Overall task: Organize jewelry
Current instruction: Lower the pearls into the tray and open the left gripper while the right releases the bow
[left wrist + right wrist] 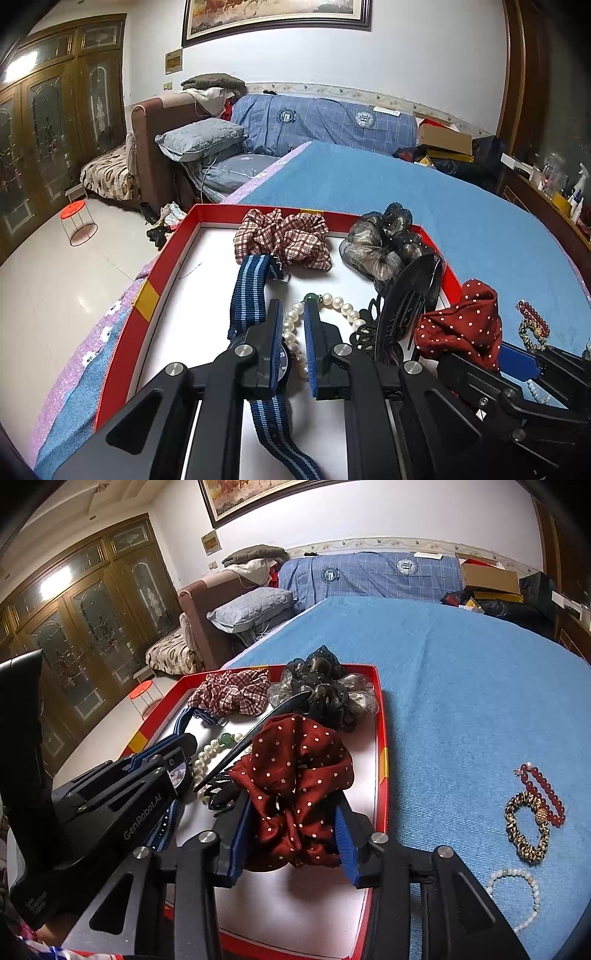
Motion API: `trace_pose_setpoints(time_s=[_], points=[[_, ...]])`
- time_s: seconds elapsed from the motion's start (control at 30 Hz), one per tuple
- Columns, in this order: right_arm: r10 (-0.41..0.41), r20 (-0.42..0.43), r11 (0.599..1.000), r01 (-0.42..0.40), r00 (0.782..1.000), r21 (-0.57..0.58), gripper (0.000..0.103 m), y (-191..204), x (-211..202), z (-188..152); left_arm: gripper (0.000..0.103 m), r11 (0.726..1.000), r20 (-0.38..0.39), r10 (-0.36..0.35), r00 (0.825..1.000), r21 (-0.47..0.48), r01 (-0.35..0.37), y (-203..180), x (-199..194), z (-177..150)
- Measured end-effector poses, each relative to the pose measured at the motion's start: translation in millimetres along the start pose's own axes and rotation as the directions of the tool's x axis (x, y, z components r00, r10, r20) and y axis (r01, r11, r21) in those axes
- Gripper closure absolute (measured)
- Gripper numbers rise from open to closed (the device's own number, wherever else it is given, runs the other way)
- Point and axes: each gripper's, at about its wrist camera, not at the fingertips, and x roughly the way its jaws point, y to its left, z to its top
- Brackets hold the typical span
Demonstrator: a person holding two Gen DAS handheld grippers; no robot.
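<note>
A red box (pixel 162 273) with a white floor lies on the bed. My left gripper (pixel 291 308) is low inside it, jaws narrowly apart. A watch on a blue striped strap (pixel 249 291) lies against one pad, and a pearl necklace (pixel 340 302) shows through the gap. My right gripper (pixel 293 803) stands open around a red polka-dot scrunchie (pixel 299 775) that rests on the box floor. A plaid scrunchie (pixel 232 694), a dark sheer scrunchie (pixel 325 690) and a black hair clip (pixel 258 731) also lie in the box.
On the blue bedspread (pixel 461 683), right of the box, lie a red bead bracelet (pixel 546 790), a leopard-print bracelet (pixel 524 830) and a pearl bracelet (pixel 517 893). The bed's edge runs just left of the box, with tiled floor below. Pillows and a sofa stand beyond.
</note>
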Motion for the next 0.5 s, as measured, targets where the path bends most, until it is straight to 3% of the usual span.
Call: trace_pose_setpoints(time_s=[0.17, 0.3, 0.5], points=[[0.010, -0.001, 1.000, -0.010, 1.000, 0.008, 0.053, -2.6, -1.7, -0.2, 0.083, 1.000, 0.023, -0.008, 1.000, -0.012, 0.008, 0.3, -6.5, 5.0], [0.016, 0.000, 1.000, -0.016, 1.000, 0.010, 0.041, -3.6, -4.8, 0.1, 0.080, 1.000, 0.036, -0.012, 0.999, -0.021, 0.013, 1.9, -9.9, 5.8], [0.024, 0.023, 0.999, -0.025, 0.999, 0.030, 0.039, -8.7, -13.5, -2.3, 0.078, 1.000, 0.041, -0.012, 0.999, -0.025, 0.013, 3.8, -11.7, 3.9]])
